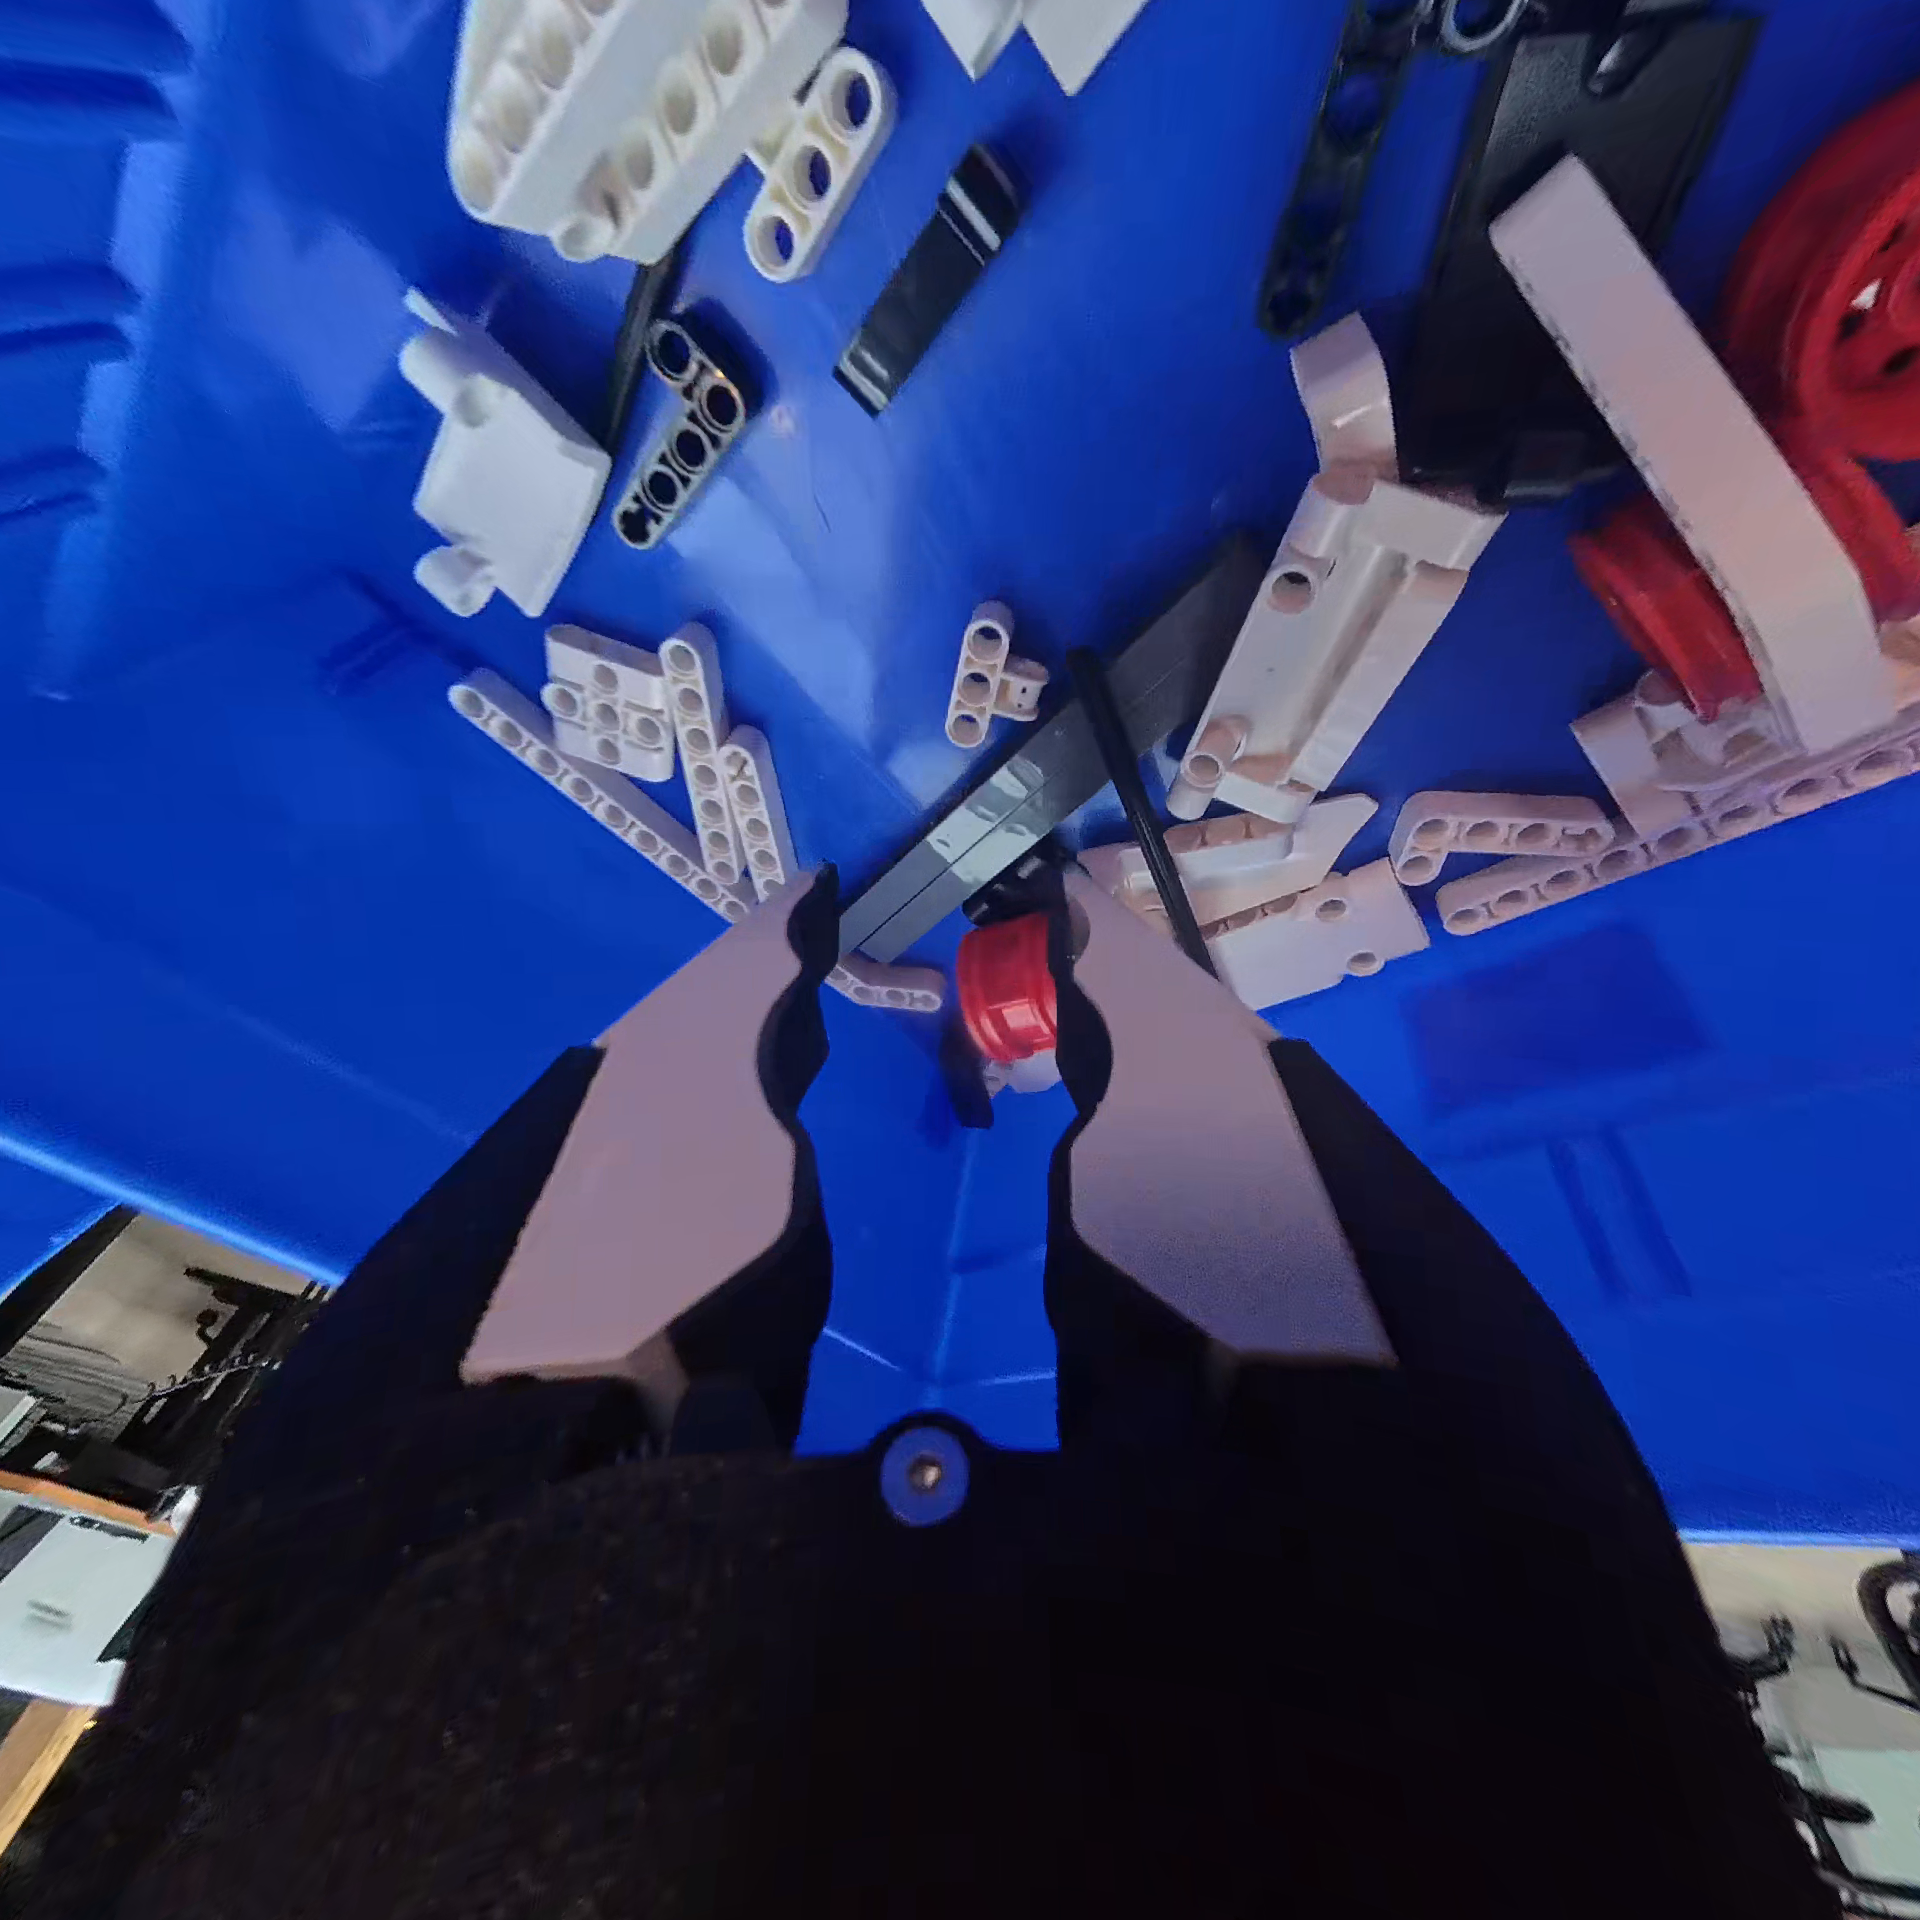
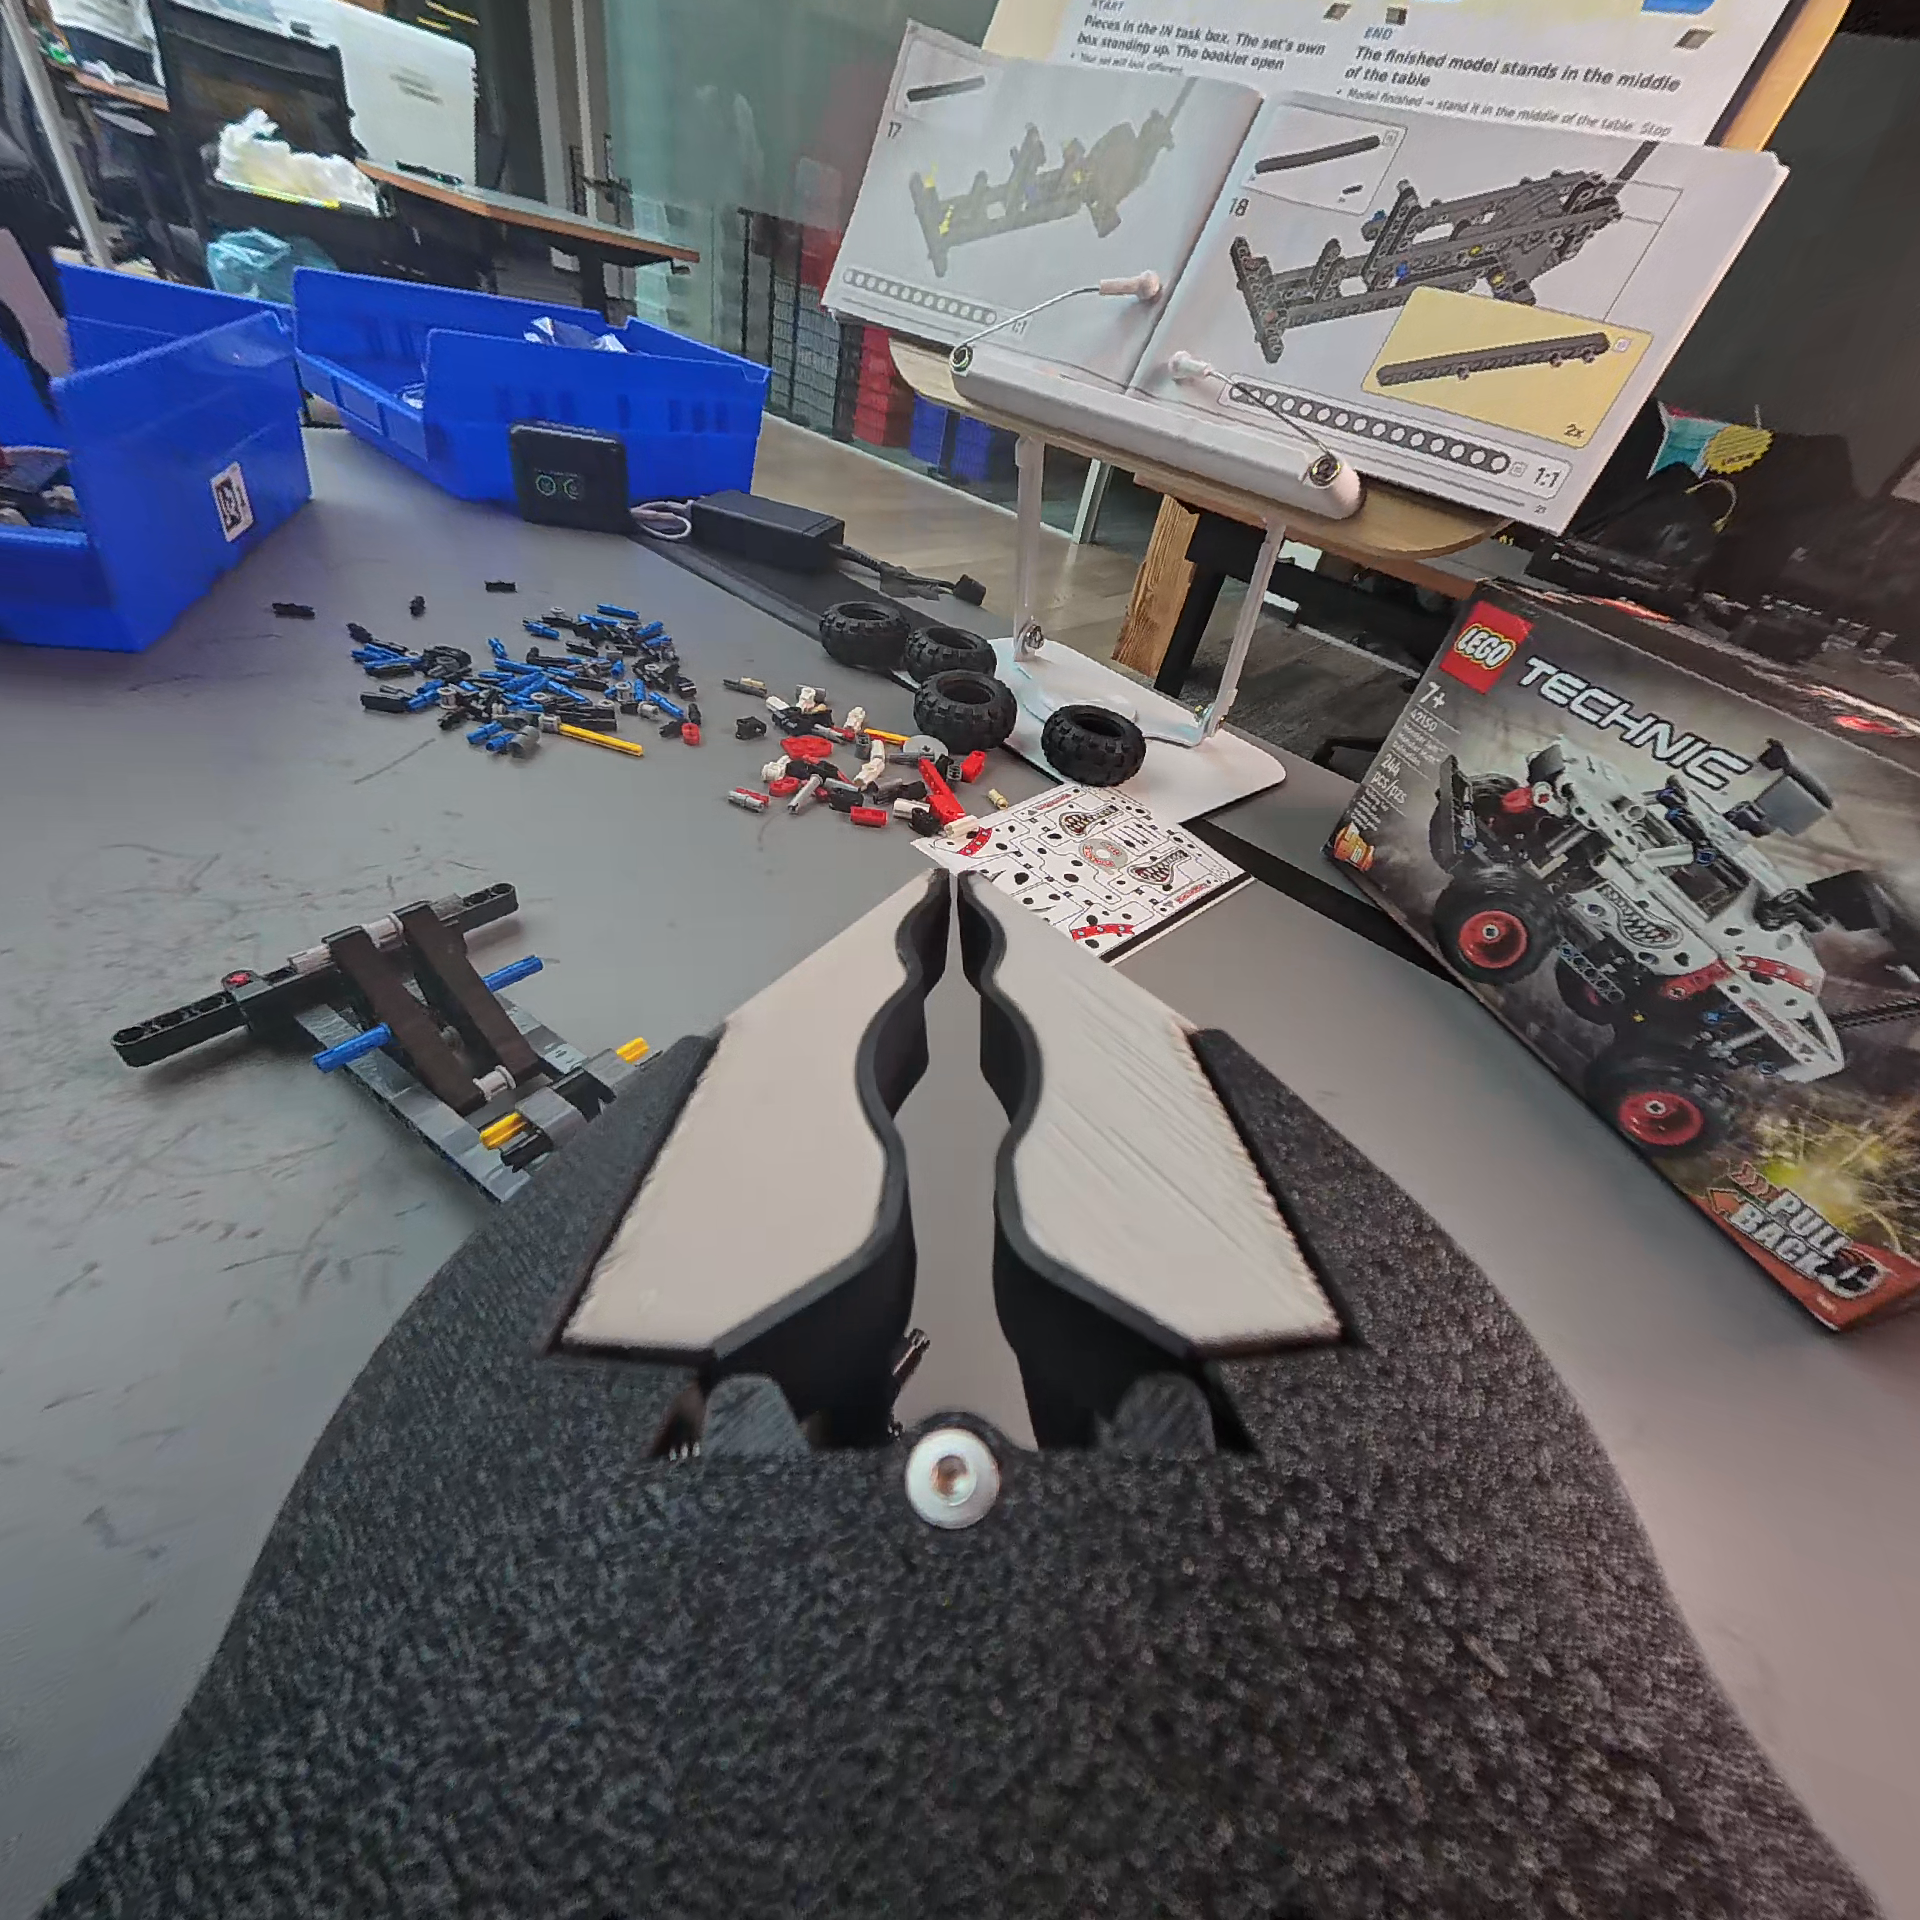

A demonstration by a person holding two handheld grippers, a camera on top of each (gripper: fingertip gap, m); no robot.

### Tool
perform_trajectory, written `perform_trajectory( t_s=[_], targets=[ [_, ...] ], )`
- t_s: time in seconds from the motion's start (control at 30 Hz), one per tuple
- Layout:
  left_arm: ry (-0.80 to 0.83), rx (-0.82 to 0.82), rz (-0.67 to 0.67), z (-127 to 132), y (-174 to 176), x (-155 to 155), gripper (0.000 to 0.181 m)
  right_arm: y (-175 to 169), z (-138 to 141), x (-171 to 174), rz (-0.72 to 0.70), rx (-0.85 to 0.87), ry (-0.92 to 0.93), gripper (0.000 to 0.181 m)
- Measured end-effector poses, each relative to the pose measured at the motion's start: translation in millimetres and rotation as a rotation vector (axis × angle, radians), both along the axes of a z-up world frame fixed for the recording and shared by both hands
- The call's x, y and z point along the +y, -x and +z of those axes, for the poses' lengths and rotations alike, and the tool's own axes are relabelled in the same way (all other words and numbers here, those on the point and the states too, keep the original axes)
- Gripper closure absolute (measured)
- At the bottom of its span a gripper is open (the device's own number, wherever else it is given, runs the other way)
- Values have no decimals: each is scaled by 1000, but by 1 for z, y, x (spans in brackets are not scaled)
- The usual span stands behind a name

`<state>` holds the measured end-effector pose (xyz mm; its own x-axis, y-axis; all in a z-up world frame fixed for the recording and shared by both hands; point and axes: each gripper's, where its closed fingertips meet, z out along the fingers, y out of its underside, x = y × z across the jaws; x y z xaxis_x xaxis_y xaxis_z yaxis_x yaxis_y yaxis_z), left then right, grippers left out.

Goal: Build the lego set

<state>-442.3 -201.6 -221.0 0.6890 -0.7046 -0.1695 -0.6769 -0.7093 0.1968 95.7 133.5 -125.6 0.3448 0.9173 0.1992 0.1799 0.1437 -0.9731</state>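
This looks like a lab or workshop set up for recorded assembly work. A scuffed grey worktable (image 2: 260, 1299) fills the lower frame, with blue plastic parts bins (image 2: 540, 405) at the upper left and a power adapter (image 2: 769, 530) beside them. Behind, at the top left, stand more desks (image 2: 540, 223) loaded with equipment, and a glass partition (image 2: 748, 208) at top centre.

A black power adapter (image 2: 767, 528) with its cable lies on the grey bench (image 2: 260, 1195) beside a small black device (image 2: 567, 476) leaning against a blue bin. Behind, another desk (image 2: 540, 218) carries a white machine (image 2: 410, 88) and crumpled white plastic (image 2: 281, 161).
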Motion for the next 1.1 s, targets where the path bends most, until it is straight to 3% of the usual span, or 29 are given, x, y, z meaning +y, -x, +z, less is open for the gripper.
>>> perform_trajectory(
  t_s=[0.17,0.6,0.8,0.9,1.03,1.1],
  targets=[
    [101,10,-53,-15,-3,-6,142,0,-4,-1,3,-18,-8,180],
    [168,-13,-84,-13,-12,-14,163,3,-6,-15,73,-31,-27,181],
    [65,-18,0,39,-23,-8,163,-5,6,-20,82,15,-29,181],
    [-107,-121,77,75,-45,13,164,-6,14,-24,95,40,-36,181],
    [-413,-373,97,128,-125,65,164,-9,21,-31,104,55,-58,181],
    [-454,-441,36,135,-182,83,164,-9,25,-32,108,66,-64,181]
  ],
)
